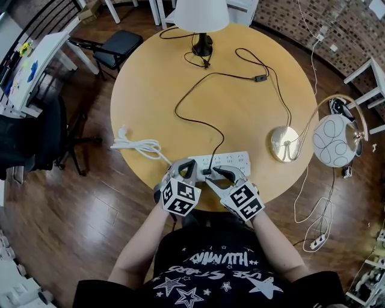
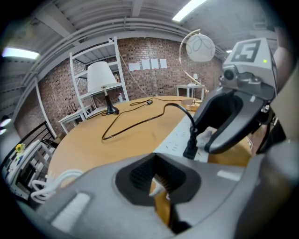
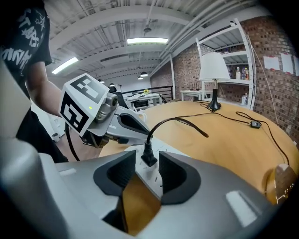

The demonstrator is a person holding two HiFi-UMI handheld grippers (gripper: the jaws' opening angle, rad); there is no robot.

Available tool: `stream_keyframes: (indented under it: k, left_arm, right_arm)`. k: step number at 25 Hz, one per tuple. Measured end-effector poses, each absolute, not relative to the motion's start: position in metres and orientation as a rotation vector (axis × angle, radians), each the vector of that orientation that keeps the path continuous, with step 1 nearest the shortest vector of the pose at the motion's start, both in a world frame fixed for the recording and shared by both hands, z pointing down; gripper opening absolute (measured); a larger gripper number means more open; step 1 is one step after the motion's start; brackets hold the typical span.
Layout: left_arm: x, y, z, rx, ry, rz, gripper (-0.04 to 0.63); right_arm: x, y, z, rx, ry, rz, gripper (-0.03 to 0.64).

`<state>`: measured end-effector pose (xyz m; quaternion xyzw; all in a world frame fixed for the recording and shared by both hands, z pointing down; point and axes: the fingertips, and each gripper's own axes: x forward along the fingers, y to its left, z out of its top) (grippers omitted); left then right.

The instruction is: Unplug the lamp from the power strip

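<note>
A white-shaded lamp [image 1: 201,15] stands at the round table's far side. Its black cord [image 1: 192,120] runs to a black plug [image 3: 149,158] seated in the white power strip [image 1: 231,159] at the near edge. My right gripper [image 3: 147,162] is open, with one pad on each side of the plug and a gap showing on both sides. In the head view the right gripper [image 1: 211,175] sits at the strip's middle. My left gripper [image 2: 158,179] is shut on the strip's left end [image 1: 191,162], a bit of white showing between its pads.
The strip's white cable [image 1: 135,144] lies coiled at the table's left edge. A gold lamp base [image 1: 284,143] rests on the table at right, and its globe [image 1: 334,141] hangs beyond the rim. A black chair [image 1: 117,48] stands far left. Another power strip [image 1: 317,240] lies on the floor.
</note>
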<state>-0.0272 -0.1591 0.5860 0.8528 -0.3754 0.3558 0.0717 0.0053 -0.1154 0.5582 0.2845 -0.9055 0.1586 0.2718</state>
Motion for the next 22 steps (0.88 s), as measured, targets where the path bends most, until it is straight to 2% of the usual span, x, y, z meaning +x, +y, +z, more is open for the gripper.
stream_keyframes:
  k: [2, 6, 10, 22]
  left_arm:
    - [-0.028, -0.159, 0.586, 2.565, -1.132, 1.07, 0.003]
    - [-0.028, -0.16, 0.587, 2.569, -1.149, 1.081, 0.003]
    - [-0.027, -0.159, 0.587, 2.578, -1.159, 1.106, 0.003]
    - [-0.023, -0.16, 0.586, 2.587, -1.161, 1.102, 0.003]
  right_arm:
    - [0.003, -0.116, 0.563, 0.732, -2.429, 0.413, 0.179]
    - [-0.002, -0.121, 0.568, 0.672, -2.397, 0.323, 0.183]
    - [-0.002, -0.124, 0.568, 0.64, -2.364, 0.255, 0.142]
    - [-0.011, -0.124, 0.575, 0.56, -2.274, 0.169, 0.127]
